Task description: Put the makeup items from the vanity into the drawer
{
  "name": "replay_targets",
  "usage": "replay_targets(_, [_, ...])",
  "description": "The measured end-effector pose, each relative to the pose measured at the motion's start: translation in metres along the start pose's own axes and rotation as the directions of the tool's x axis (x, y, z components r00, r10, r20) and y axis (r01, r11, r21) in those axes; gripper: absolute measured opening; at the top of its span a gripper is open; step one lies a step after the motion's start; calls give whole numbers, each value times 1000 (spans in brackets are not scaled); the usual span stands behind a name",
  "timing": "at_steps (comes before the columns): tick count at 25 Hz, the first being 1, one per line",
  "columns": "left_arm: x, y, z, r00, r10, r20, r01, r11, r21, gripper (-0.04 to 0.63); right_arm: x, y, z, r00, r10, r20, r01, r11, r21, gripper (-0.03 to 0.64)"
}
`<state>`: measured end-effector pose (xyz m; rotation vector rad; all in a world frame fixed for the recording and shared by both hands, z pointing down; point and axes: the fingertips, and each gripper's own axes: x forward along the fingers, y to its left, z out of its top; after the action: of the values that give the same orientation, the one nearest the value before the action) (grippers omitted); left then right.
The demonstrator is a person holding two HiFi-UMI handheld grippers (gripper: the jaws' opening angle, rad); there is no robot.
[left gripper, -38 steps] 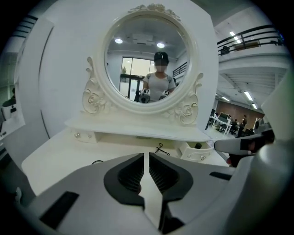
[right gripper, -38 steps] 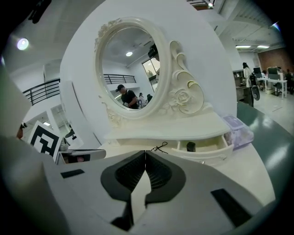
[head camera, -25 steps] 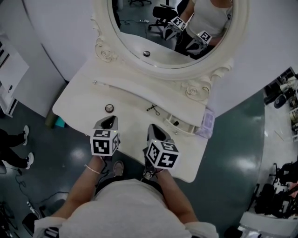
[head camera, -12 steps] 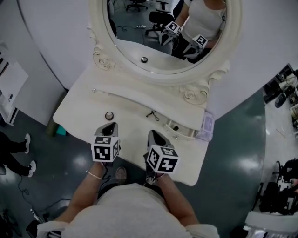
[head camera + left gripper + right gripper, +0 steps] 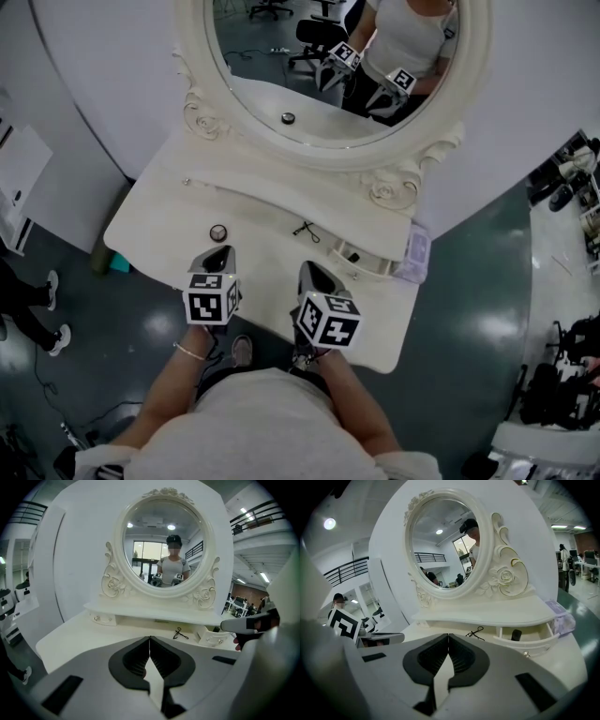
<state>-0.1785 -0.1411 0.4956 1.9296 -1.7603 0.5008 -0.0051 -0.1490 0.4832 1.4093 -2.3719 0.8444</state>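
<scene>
Pickup appears pending: left gripper [image 5: 218, 253] and right gripper [image 5: 312, 274] sit clenched, empty, at lower centre; small round dark compact [image 5: 218, 232] lies just above on cream vanity top [image 5: 159, 211], needing parted jaws, then open white drawer [image 5: 373, 267] at centre-right.

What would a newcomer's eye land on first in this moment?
The big oval mirror in its carved cream frame fills the back of the white vanity and reflects the person. The left gripper and right gripper hover side by side over the front edge, jaws shut and empty. A small drawer stands open at the right, with a small round container and a black wiry tool lying on the top.
</scene>
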Motion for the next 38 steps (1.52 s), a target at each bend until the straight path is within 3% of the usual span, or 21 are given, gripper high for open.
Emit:
replay_targets(6, [5,15,-10,1000,20,-9,-20,1000,-9,12,5,3,-4,1000,-12,-18,12,1000,-15,18])
replay_targets(10, [16,29,-23,999,-4,-36,3,999,-46,22,8,5,-6,999,-32,-30,31,999,-25,18])
replay_targets(13, [27,40,-33,999,-9,-51,6,998,-64,108,10,1,-10,997,-57,-47,56,998,-35,18])
replay_targets(21, [52,74,-43,998,0,-62,-8,992,-122,169,12,0,-11,990,-122,-73,117,991,-58,18])
replay_targets(25, [70,85,-44,996,-16,-85,7,995,-103,189,14,0,-12,985,-154,-76,150,987,-49,18])
replay_targets(30, [90,87,-49,988,-41,-151,37,999,-28,207,15,-6,-13,976,-203,-79,201,979,-32,18])
replay_targets(38, [116,91,-60,977,-33,-213,41,999,32,209,12,-12,-22,961,-264,-83,265,964,7,18])
